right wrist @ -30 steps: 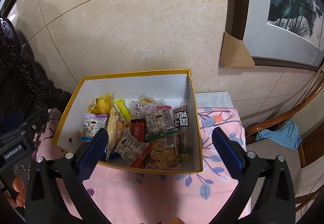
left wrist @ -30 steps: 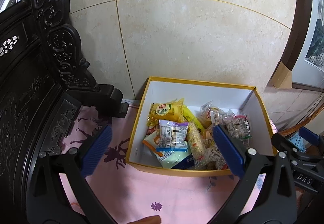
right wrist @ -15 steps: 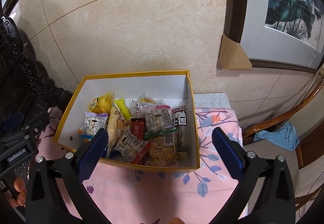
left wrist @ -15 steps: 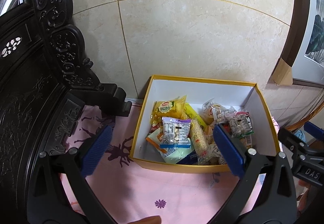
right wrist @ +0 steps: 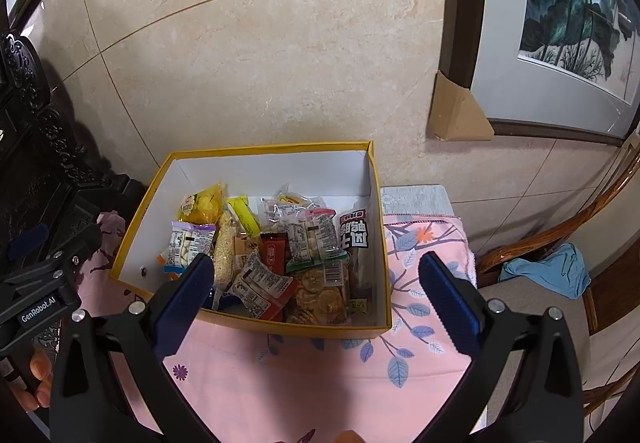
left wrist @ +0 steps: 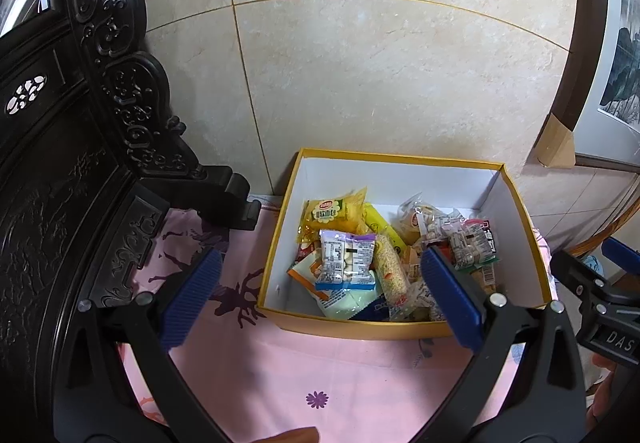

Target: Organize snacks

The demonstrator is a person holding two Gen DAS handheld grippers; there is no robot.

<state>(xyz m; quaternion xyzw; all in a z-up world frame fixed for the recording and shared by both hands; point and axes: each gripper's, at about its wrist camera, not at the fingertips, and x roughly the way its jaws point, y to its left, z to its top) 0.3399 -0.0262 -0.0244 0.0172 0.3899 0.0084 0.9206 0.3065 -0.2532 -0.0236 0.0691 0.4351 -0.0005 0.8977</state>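
Snacks (left wrist: 384, 255) are heaped loose in the yellow-rimmed box (left wrist: 352, 325) at the table's wall edge, ahead of both tongs, left tongs (left wrist: 320, 299) and right tongs (right wrist: 320, 295), each held wide open and empty, neither clearly nearer.

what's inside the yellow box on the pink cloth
The yellow-rimmed cardboard box holds a loose pile of wrapped snacks: a yellow packet, a purple-edged packet, a red bar and dried orange slices. Whatever lies beneath the pile is covered.
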